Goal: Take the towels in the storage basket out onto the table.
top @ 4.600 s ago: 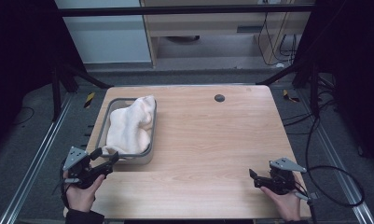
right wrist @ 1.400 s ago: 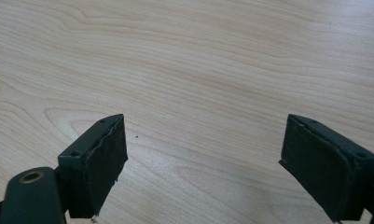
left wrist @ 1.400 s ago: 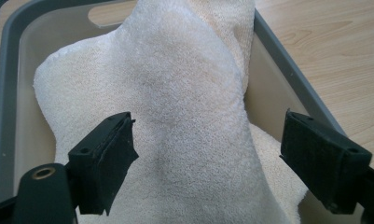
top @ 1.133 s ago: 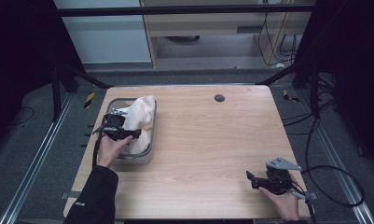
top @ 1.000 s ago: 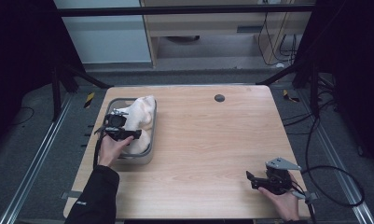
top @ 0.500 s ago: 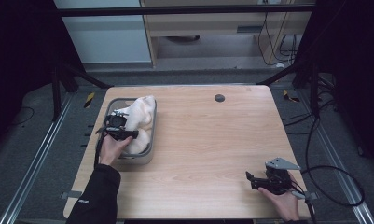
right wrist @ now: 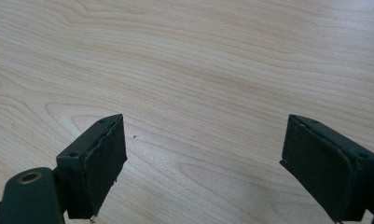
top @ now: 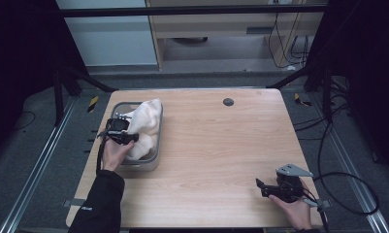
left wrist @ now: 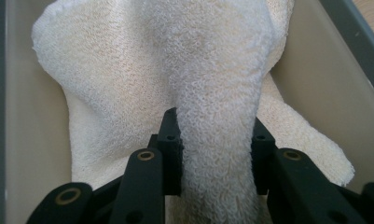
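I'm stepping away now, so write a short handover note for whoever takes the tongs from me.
Left tongs: shut on a fold of the towel, inside the grey tray at the table's left side.
Right tongs: open, holding nothing, low over bare wood at the near right corner.
Done: towel gripped.
Left: the towel lies bunched in the tray, not lifted out. Probably next: raise it clear of the tray onto the table, with the right tongs free to help.

Wooden table [top: 216, 145], grey floor [top: 37, 160], dim room.
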`<action>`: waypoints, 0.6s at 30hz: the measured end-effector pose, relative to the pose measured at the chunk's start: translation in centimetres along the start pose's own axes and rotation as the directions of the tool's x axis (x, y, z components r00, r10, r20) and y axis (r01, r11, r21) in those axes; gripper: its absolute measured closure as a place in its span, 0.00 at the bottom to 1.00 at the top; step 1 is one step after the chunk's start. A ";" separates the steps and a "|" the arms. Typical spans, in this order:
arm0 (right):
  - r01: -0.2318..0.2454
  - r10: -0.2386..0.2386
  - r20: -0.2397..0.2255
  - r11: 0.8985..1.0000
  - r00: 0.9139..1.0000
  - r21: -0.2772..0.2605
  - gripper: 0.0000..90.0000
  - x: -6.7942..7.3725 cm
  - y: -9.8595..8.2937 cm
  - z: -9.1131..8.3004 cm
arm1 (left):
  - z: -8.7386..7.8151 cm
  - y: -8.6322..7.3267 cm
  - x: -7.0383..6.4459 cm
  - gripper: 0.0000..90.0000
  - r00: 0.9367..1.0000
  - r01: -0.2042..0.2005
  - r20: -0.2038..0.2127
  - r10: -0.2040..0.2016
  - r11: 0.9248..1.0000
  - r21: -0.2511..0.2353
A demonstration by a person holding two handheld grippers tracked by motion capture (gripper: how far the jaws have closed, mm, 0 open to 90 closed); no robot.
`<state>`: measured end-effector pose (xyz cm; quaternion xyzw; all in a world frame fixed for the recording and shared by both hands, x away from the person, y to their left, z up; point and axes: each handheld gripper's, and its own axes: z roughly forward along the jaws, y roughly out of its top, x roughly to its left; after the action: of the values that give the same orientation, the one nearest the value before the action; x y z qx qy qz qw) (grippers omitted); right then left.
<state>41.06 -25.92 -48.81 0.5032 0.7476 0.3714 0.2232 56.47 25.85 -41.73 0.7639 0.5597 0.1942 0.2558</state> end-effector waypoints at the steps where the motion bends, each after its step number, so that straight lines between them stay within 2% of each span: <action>1: 0.001 -0.001 0.000 1.000 1.000 0.001 0.15 0.0 0.0 0.0 | -0.2 0.0 0.1 0.74 1.000 0.000 0.002 0.000 1.000 -0.004; 6: -0.001 0.001 0.000 1.000 1.000 0.002 0.15 0.0 0.0 0.0 | -1.3 0.1 0.4 0.75 1.000 0.014 0.025 -0.014 1.000 -0.021; 18: -0.002 0.002 0.001 1.000 1.000 0.003 0.15 0.1 0.0 0.0 | -5.2 0.7 0.7 0.75 0.999 0.005 0.053 0.001 0.995 -0.103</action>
<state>41.04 -25.87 -48.80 0.5044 0.7477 0.3702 0.2224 54.16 27.26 -37.14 0.7541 0.5426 0.2022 0.3099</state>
